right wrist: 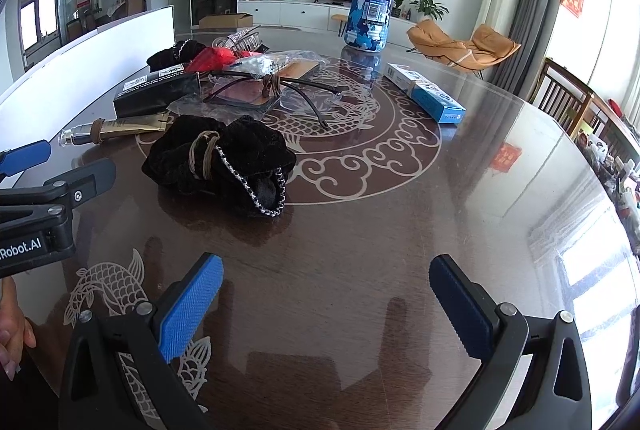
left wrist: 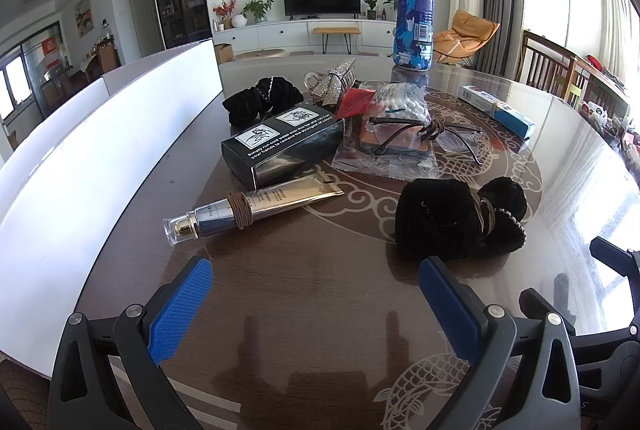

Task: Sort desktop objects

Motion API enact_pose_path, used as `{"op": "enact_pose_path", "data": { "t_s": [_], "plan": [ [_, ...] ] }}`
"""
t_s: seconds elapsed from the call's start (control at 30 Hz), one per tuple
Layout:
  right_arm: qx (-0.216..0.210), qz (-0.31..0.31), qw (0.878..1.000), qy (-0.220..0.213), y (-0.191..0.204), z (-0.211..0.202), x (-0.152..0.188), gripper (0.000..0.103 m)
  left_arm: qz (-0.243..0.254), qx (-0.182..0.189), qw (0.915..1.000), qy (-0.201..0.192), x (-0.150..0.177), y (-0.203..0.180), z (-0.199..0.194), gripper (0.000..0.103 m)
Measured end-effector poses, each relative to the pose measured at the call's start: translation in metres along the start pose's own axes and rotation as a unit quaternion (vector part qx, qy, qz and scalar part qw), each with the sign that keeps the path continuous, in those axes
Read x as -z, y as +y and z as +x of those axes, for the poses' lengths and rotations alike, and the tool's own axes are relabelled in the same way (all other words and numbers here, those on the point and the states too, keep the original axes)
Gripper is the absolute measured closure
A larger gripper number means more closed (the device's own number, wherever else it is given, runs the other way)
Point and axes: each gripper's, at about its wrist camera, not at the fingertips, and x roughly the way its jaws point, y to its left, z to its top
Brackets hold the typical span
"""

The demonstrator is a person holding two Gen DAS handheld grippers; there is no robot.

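blue camouflage bottle (left wrist: 414, 13) (white cap)

Round dark-brown table (left wrist: 304, 310), glossy top w/ pale fish-and-cloud pattern. Landmark = black box (left wrist: 280, 145), lying flat. Just in front of it: gold tube (left wrist: 256, 207) w/ brown bands round it. Behind box: black scrunchie (left wrist: 260, 99) and silver bow clip (left wrist: 334, 81). Touching box on its right: clear plastic bags (left wrist: 394, 153) w/ cotton swabs, glasses (left wrist: 432, 135) on top. Front-right of box, apart: black velvet pouch (left wrist: 440, 218). Far right of box: blue-white carton (left wrist: 496, 109). Well behind-right: blue camo bottle (left wrist: 414, 13), upright. Left of box: white board (left wrist: 100, 149) along table edge.
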Motion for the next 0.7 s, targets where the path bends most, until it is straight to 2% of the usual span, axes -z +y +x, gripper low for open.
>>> {"op": "enact_pose_path", "data": {
  "t_s": [0.7],
  "plan": [
    [0.002, 0.005, 1.000, 0.025, -0.0023, 0.0079, -0.0008, 0.000, 0.003, -0.003, 1.0000, 0.003, 0.0005, -0.0008, 0.0007, 0.000]
  ]
}}
